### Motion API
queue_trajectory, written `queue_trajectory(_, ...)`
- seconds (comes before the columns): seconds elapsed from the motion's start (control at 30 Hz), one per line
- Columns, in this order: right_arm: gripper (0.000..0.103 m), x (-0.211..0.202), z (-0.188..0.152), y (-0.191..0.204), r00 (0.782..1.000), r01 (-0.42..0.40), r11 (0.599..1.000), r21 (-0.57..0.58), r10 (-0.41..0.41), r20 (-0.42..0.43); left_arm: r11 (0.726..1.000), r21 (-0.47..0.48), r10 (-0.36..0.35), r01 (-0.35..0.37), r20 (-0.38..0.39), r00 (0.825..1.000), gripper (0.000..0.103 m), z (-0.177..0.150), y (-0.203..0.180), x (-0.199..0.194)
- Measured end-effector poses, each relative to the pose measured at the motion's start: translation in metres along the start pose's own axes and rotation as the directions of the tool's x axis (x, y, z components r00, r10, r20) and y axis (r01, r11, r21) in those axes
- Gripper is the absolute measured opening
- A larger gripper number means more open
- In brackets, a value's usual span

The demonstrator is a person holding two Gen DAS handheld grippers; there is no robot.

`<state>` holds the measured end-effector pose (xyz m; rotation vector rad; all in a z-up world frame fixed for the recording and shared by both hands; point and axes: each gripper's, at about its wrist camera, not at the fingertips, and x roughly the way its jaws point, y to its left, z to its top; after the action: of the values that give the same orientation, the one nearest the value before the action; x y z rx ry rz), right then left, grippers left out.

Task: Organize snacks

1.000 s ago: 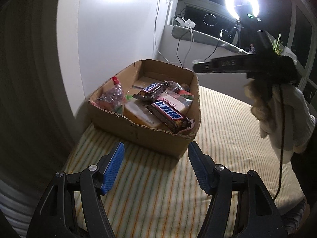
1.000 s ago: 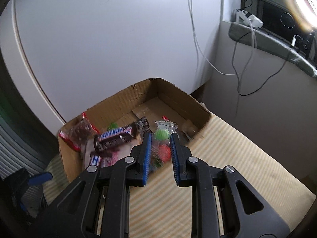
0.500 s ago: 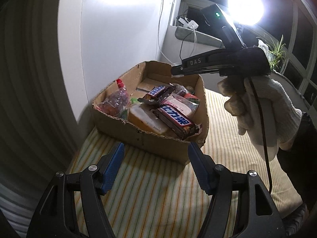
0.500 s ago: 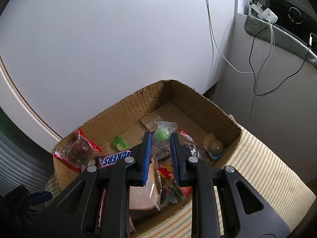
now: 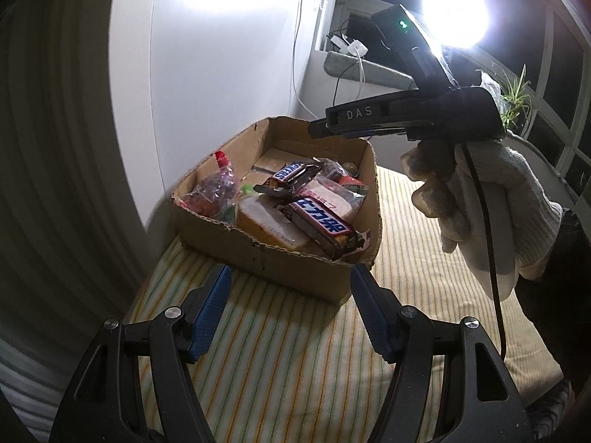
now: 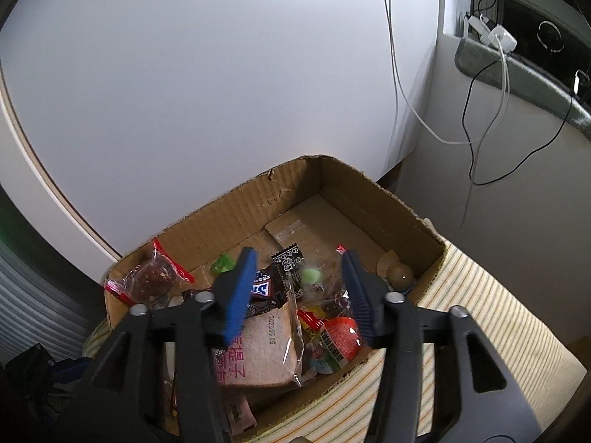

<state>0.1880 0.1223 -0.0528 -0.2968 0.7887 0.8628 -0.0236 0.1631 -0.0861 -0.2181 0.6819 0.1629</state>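
A cardboard box (image 5: 258,258) full of snacks stands on a striped cloth. My left gripper (image 5: 291,271) is open and empty just before the box's front wall. My right gripper (image 6: 298,258), held by a gloved hand (image 5: 480,192), hovers over the box (image 6: 236,206). Its jaws are opening. A green candy in clear wrap (image 6: 312,277) shows blurred and loose between them, with neither pad touching it. Below lie a bread packet (image 6: 266,347), a red jelly cup (image 6: 340,336) and chocolate bars (image 5: 321,221).
A white wall panel (image 6: 221,74) rises right behind the box. Cables (image 6: 476,140) hang from a sill with a charger (image 6: 498,40) at the right. A bright ring lamp (image 5: 454,14) and a plant (image 5: 517,92) stand behind. The striped cloth (image 5: 295,350) extends toward me.
My right gripper came forward over the box, and its jaws, shut on the green candy before, have parted and let it go. My left gripper has not moved.
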Motion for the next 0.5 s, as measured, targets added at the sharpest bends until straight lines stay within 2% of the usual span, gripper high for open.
queue_trajectory(0.13,0.053,-0.011,-0.004,0.002,1.000,-0.005,1.000,-0.006,0.005,0.009,1.000,0.001,0.005,-0.005,0.011,1.000,0.067,0.001,-0.002,-0.005)
queue_trajectory(0.27,0.060,-0.026,-0.012,0.004,1.000,-0.004,1.000,-0.010,0.004,0.027,1.000,0.003,0.011,-0.011,0.019,1.000,0.067,0.002,-0.004,-0.010)
queue_trajectory(0.5,0.063,-0.058,-0.027,0.006,0.998,0.001,1.000,-0.011,0.000,0.065,1.000,0.008,0.021,-0.021,0.045,0.999,0.067,0.006,-0.010,-0.022)
